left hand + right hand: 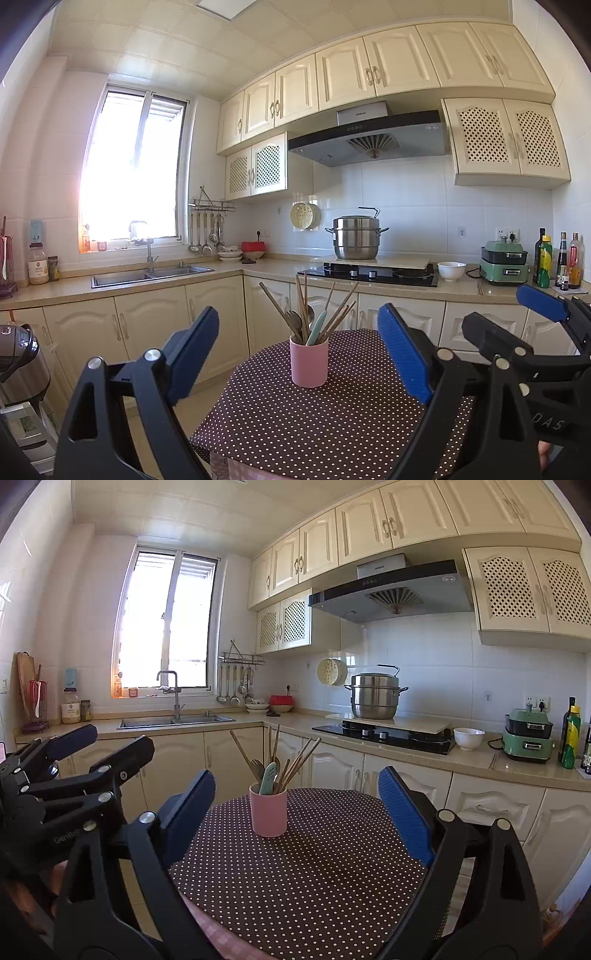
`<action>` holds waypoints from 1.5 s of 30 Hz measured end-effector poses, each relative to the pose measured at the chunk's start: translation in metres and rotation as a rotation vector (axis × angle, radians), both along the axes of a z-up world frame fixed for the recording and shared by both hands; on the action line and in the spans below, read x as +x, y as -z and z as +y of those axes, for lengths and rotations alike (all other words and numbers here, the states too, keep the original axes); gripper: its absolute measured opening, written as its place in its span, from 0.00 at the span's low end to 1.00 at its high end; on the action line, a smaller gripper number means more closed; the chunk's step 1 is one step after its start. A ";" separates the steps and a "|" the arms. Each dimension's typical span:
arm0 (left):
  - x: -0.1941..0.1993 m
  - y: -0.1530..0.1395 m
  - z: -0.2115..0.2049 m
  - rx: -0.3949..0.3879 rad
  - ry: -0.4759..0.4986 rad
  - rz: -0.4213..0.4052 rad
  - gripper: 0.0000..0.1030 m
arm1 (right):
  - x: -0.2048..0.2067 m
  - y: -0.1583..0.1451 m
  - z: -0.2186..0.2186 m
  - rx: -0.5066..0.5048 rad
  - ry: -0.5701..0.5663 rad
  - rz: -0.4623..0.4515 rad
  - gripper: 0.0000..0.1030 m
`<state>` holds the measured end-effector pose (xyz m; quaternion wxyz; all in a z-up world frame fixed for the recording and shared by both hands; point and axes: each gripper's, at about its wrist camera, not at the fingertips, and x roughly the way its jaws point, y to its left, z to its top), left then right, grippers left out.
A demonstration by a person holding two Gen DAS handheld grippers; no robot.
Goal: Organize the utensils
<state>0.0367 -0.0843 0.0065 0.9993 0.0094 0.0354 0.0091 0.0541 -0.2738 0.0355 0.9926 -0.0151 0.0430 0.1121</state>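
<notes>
A pink cup (309,362) (268,815) stands upright on a round table with a brown polka-dot cloth (332,424) (314,867). In the cup stand several utensils (314,314) (275,762): wooden chopsticks, a fork, a spoon and a pale green handle. My left gripper (299,354) hangs open in front of the cup, short of it, with nothing between its blue pads. My right gripper (295,808) is open too, at the near side of the table, and holds nothing. Each gripper shows at the edge of the other's view, side by side.
Behind the table runs an L-shaped counter with cream cabinets: a steel sink (147,275), a hob with a steel pot (356,236), a white bowl (451,270), a green appliance (504,263) and bottles (561,262). Ladles hang on a wall rack (210,230). A kettle (18,358) stands at the left.
</notes>
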 end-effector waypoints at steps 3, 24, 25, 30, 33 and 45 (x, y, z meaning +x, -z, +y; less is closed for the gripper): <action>0.001 0.002 0.000 -0.001 0.000 0.004 0.84 | 0.000 0.001 0.000 0.000 -0.001 0.002 0.86; 0.007 0.007 -0.002 0.004 0.001 0.023 0.84 | 0.008 0.007 -0.002 0.003 -0.002 0.023 0.87; 0.007 0.007 -0.002 0.005 0.001 0.023 0.84 | 0.008 0.008 -0.002 0.004 -0.002 0.025 0.87; 0.009 0.009 -0.002 0.005 0.003 0.029 0.84 | 0.012 0.009 -0.003 0.004 -0.002 0.031 0.87; 0.012 0.011 -0.002 0.005 0.004 0.033 0.84 | 0.014 0.010 -0.003 0.006 -0.002 0.035 0.87; 0.029 0.014 -0.001 0.009 0.004 0.055 0.84 | 0.027 0.015 -0.003 0.011 -0.004 0.056 0.87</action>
